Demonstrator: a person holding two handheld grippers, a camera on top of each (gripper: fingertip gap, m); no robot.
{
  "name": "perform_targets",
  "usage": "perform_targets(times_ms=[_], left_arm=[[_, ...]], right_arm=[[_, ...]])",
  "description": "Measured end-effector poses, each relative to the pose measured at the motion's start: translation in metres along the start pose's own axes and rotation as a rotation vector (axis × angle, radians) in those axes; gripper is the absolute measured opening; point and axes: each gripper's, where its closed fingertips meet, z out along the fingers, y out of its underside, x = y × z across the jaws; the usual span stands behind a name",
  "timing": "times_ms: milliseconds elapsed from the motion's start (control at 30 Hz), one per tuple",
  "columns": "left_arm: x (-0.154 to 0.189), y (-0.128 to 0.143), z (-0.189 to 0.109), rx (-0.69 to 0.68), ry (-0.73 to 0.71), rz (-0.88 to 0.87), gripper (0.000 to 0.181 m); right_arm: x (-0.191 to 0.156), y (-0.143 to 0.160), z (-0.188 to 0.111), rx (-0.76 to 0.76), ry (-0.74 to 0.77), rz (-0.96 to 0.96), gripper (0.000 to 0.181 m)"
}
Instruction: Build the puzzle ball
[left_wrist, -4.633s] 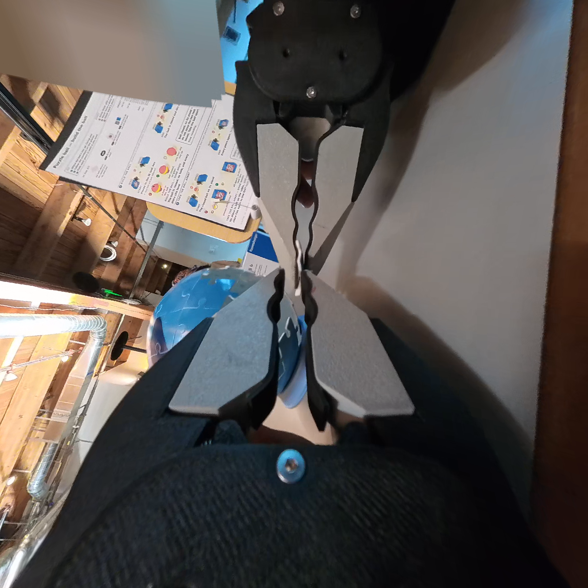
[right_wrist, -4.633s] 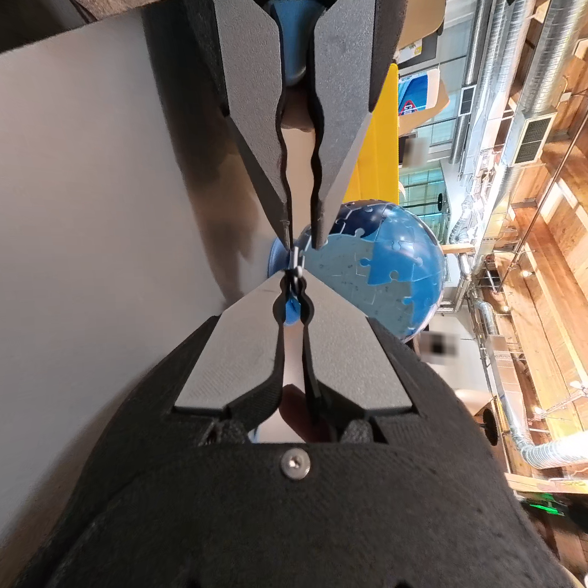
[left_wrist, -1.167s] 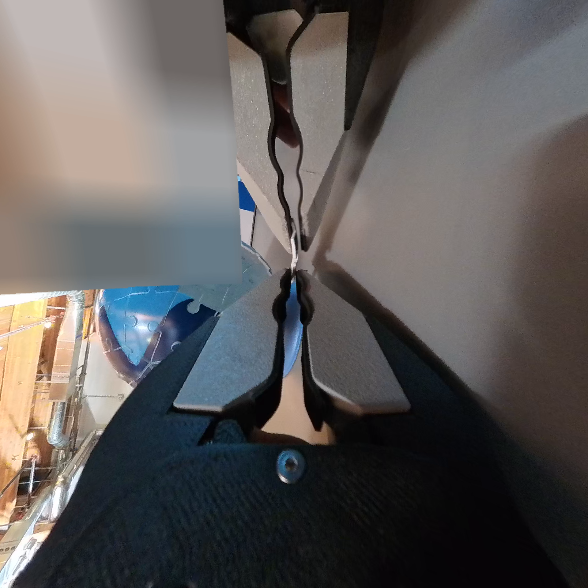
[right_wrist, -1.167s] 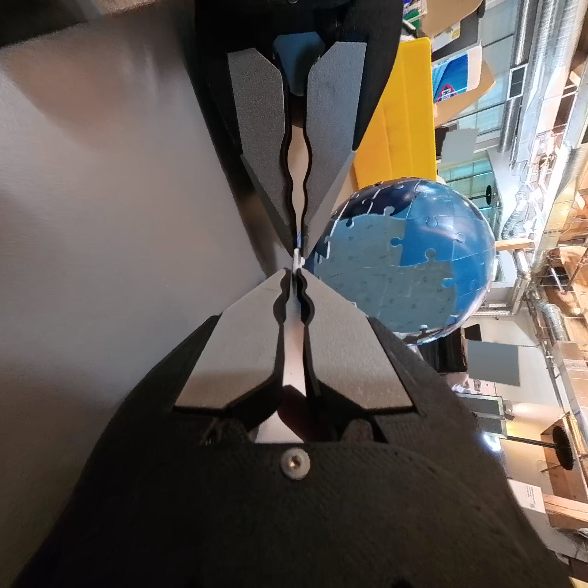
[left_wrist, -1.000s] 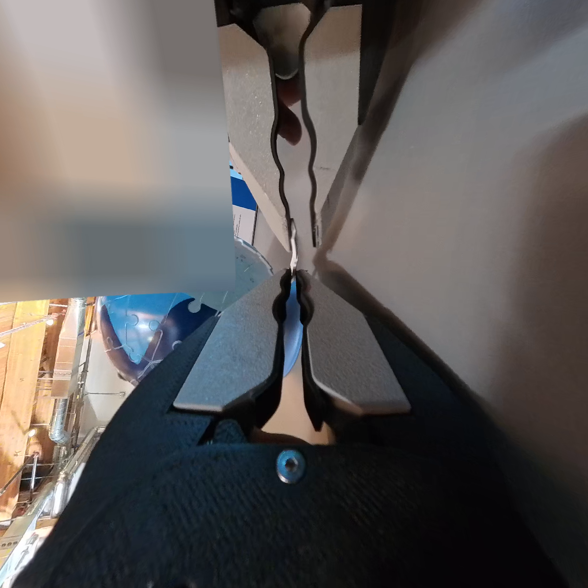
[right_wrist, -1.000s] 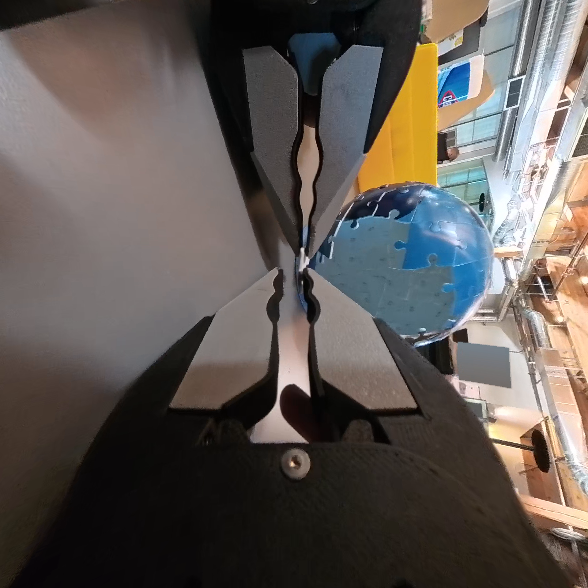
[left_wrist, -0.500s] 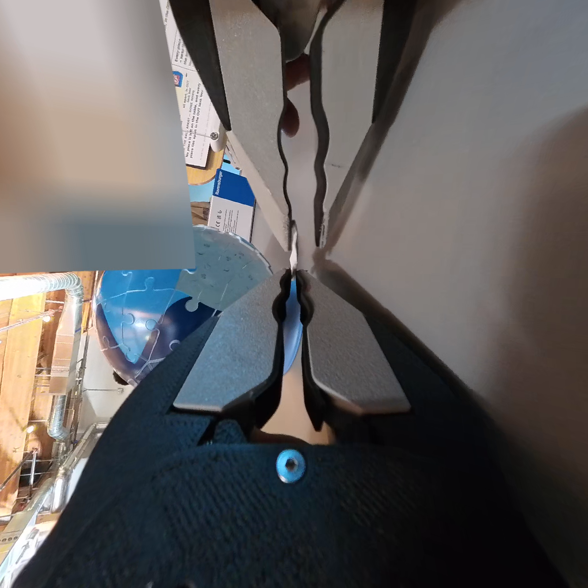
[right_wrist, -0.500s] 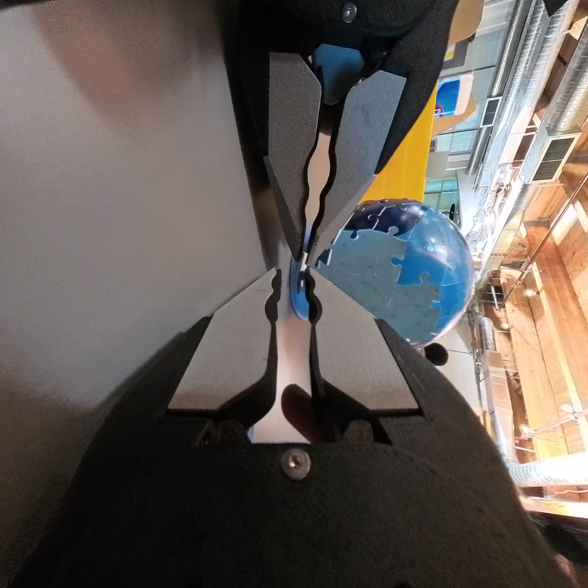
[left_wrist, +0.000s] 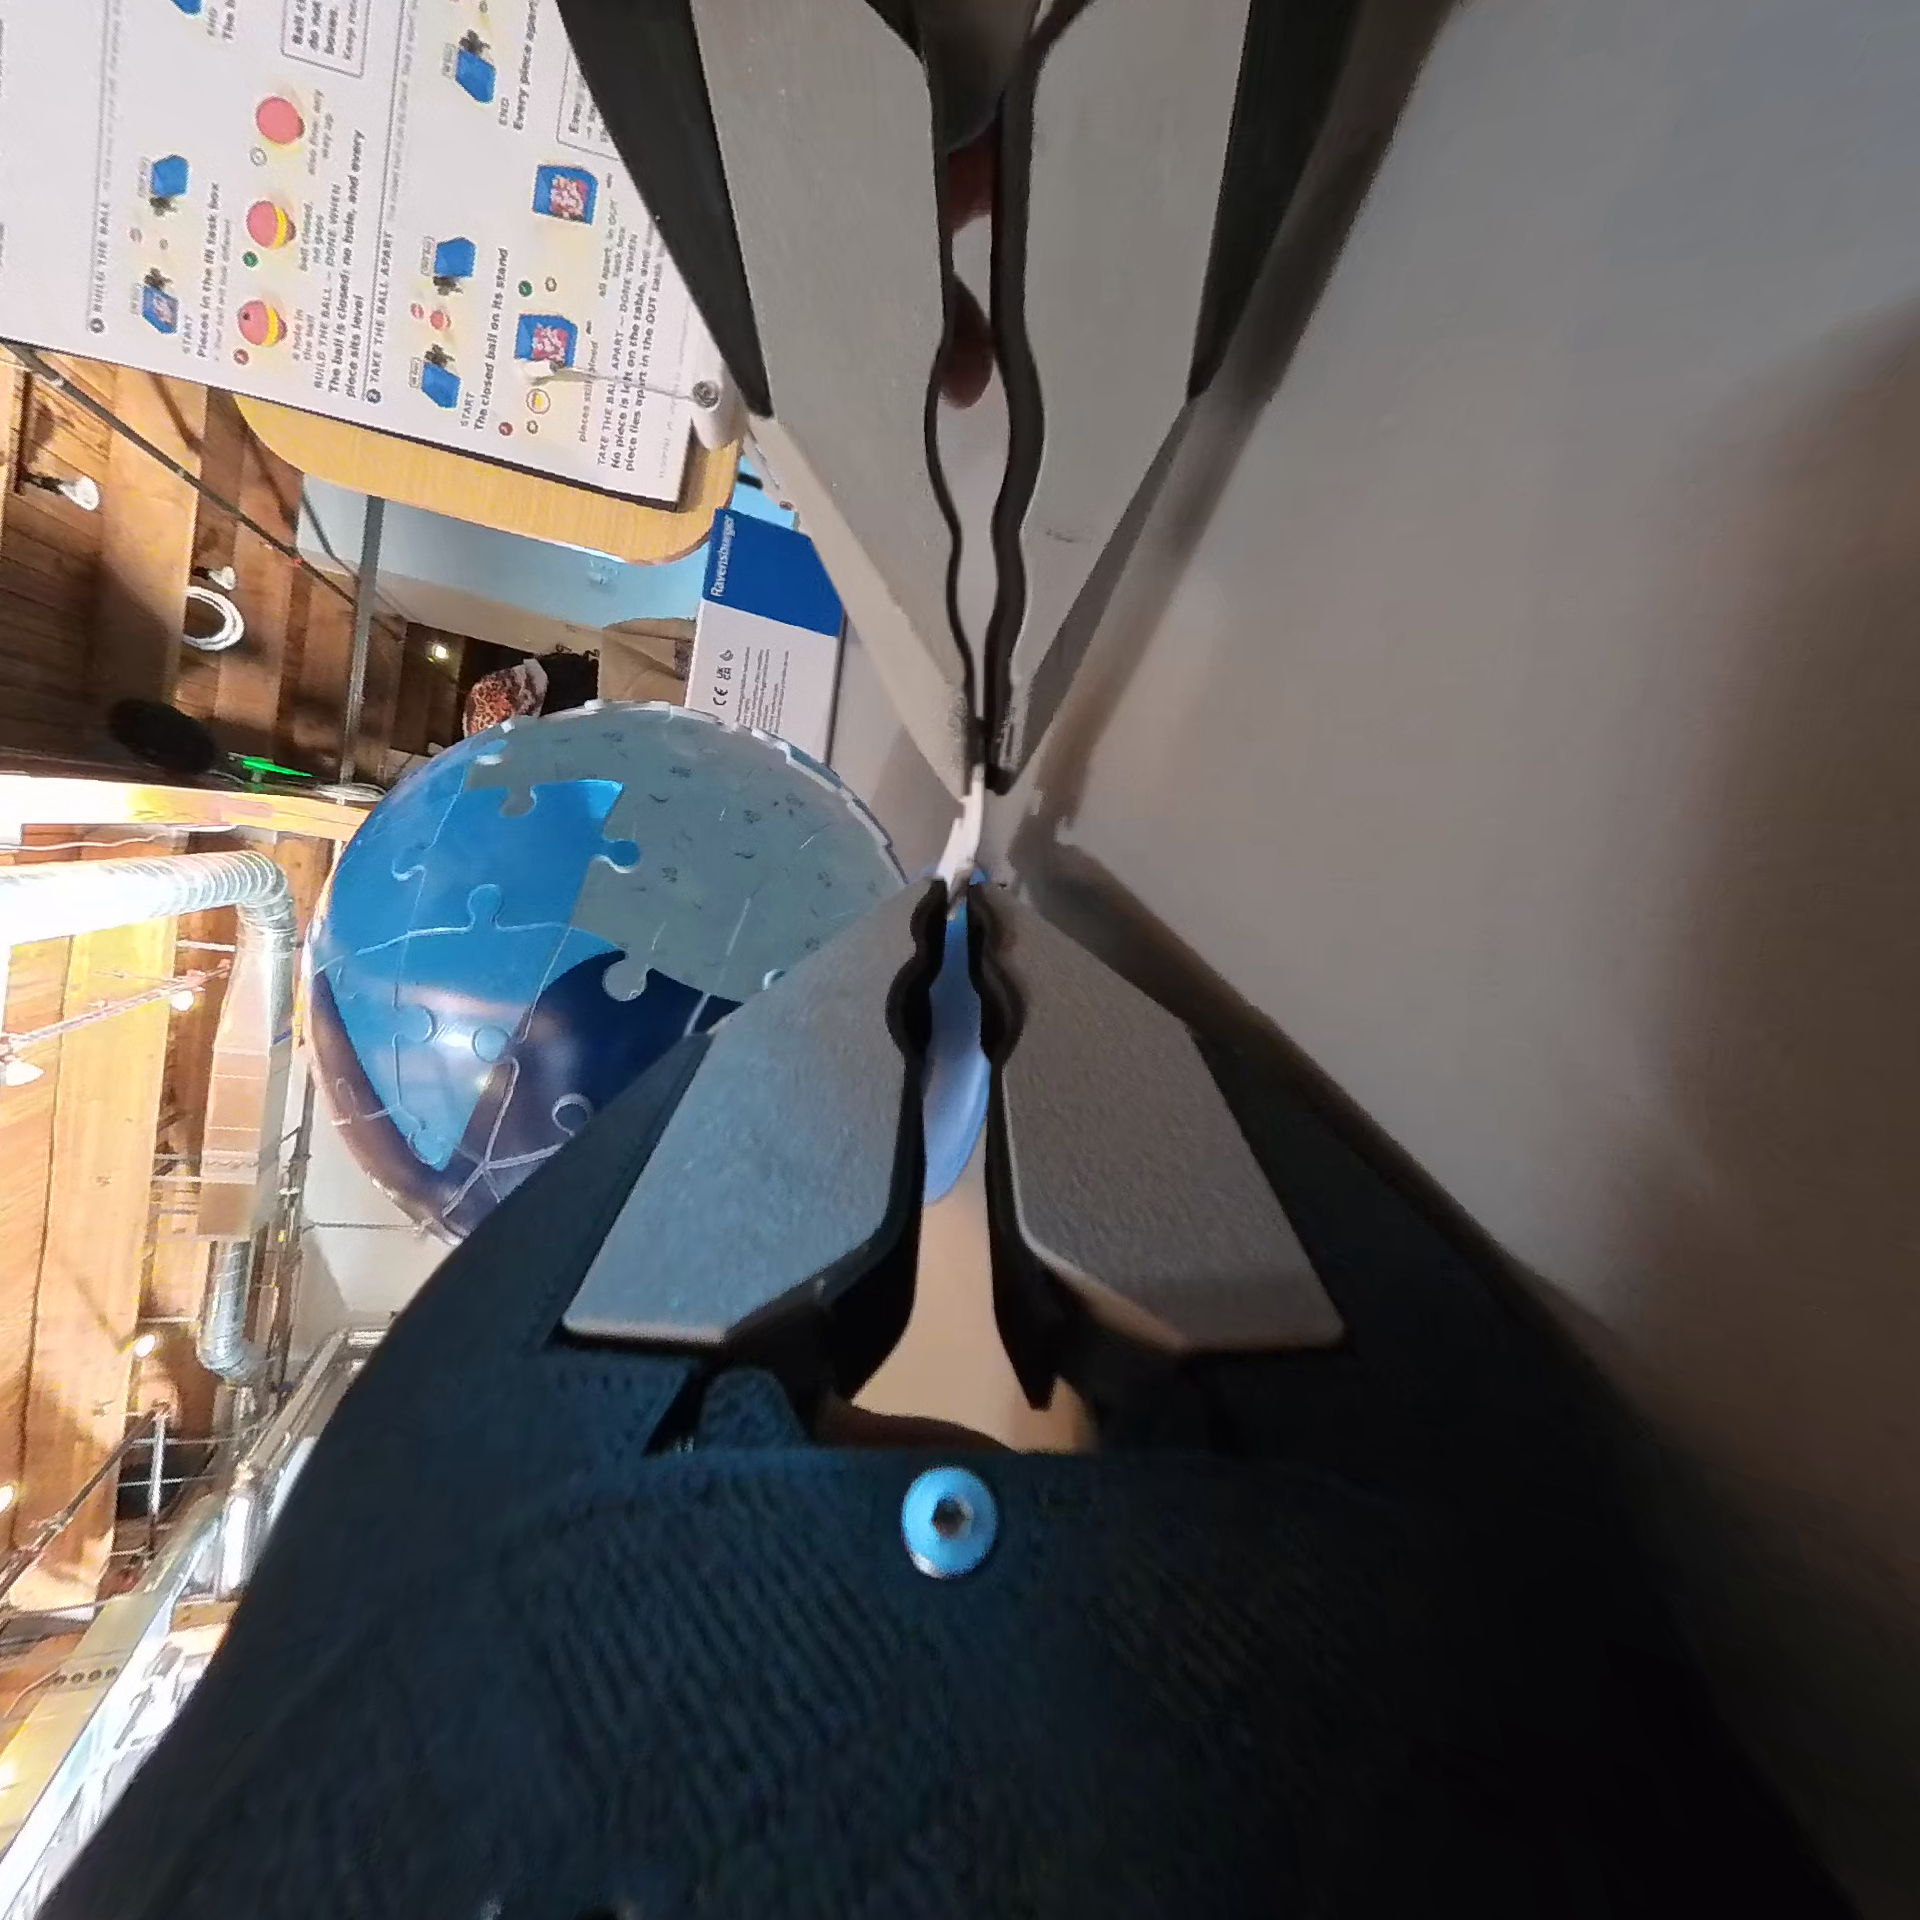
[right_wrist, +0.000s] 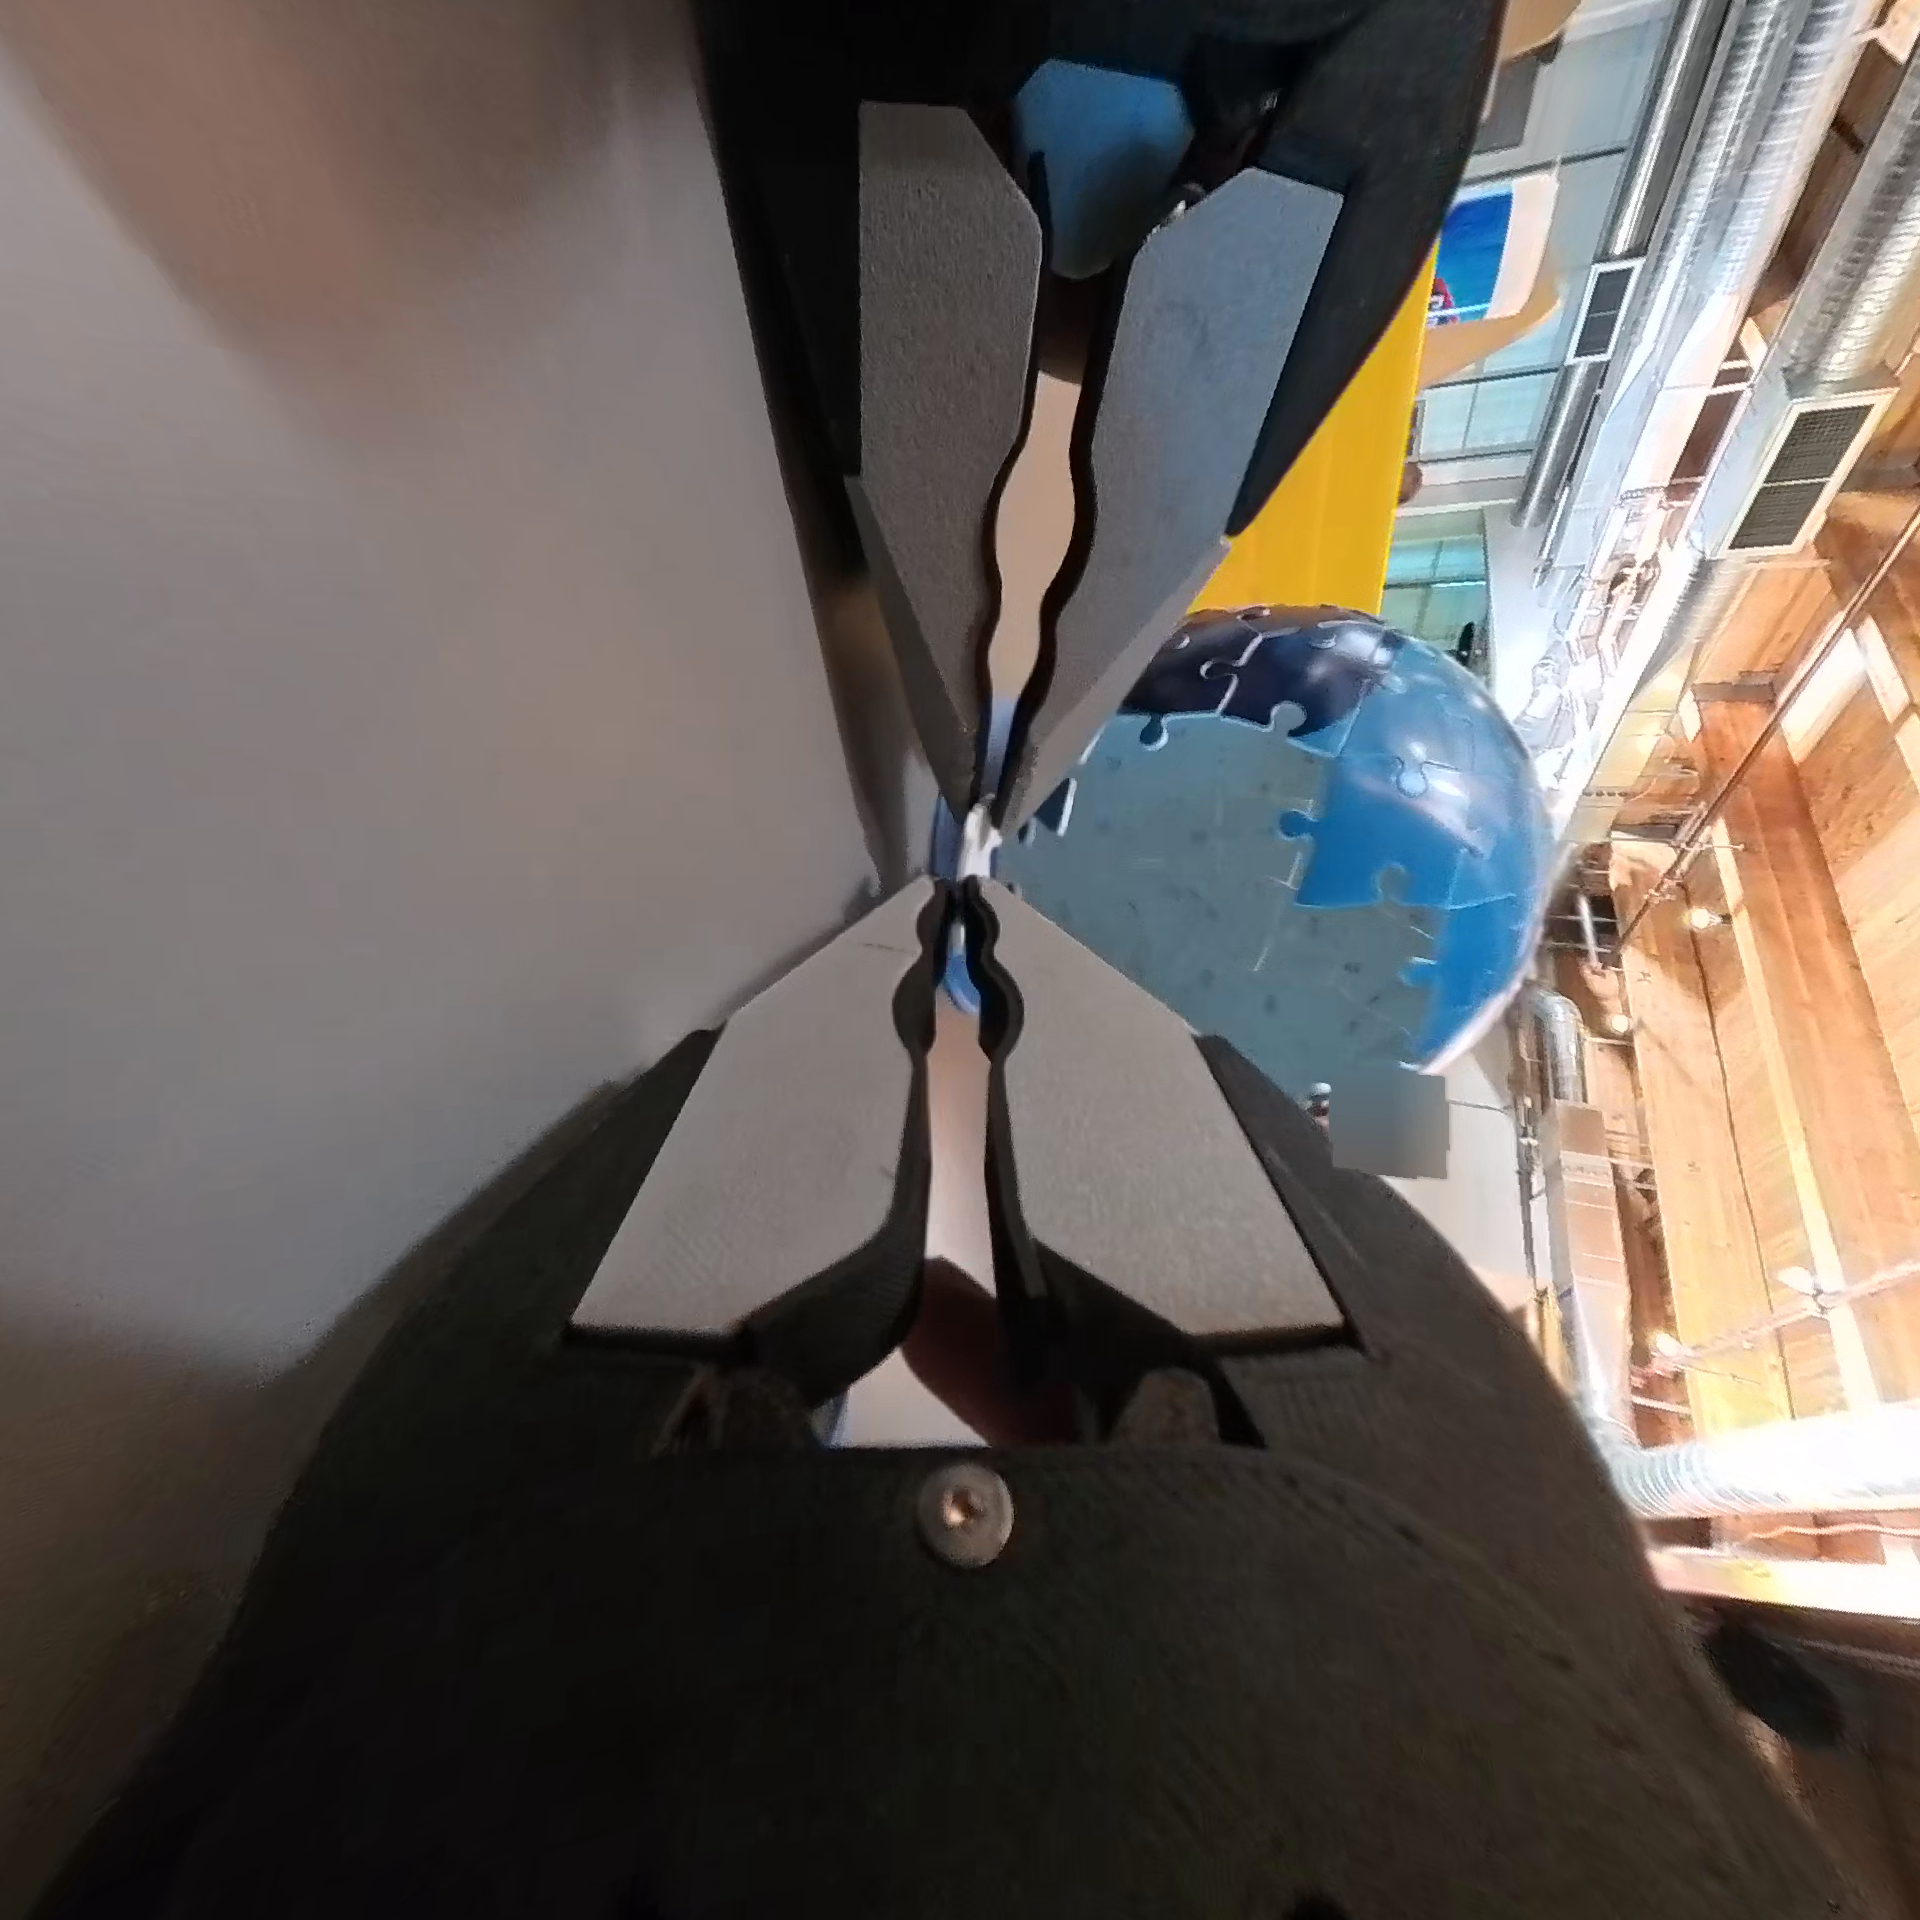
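blue jigsaw-patterned plastic puzzle ball (left_wrist: 582, 966), nearly whole, sits on small blue stand (right_wrist: 961, 987) on pale grey table (left_wrist: 1558, 623). left gripper (left_wrist: 958, 883) tips pressed together, pinching thin white-edged puzzle piece (left_wrist: 968, 831) edge-on. right gripper (right_wrist: 951, 883) meets it tip to tip, also nipping same piece (right_wrist: 977, 836); likely handover or re-grip to orient piece for remaining gap. gap not visible. printed instruction sheet (left_wrist: 343, 239) behind ball.

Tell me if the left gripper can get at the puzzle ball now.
Probably: the puzzle ball sits close beside the left gripper, nothing between. But it is shut on a puzzle piece that the right gripper also pinches.
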Motion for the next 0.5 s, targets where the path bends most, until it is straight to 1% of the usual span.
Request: perform_targets(times_ms=[200,300,400,500], left_arm=[[-0.012,-0.011,-0.012,0.090,-0.075,-0.034,0.001],[-0.017,-0.016,-0.023,0.147,-0.094,-0.067,0.000],[-0.014,-0.010,-0.024,0.127,-0.084,-0.044,0.000],[-0.009,-0.009,-0.022,0.114,-0.070,-0.011,0.000]], right_arm=[[0.009,-0.003,-0.012,0.025,0.022,0.009,0.000],[0.015,0.000,-0.016,-0.001,0.018,-0.006,0.000],[0.018,0.003,-0.011,-0.049,-0.043,0.007,0.000],[0.024,-0.001,-0.004,-0.078,-0.032,-0.046,0.000]])
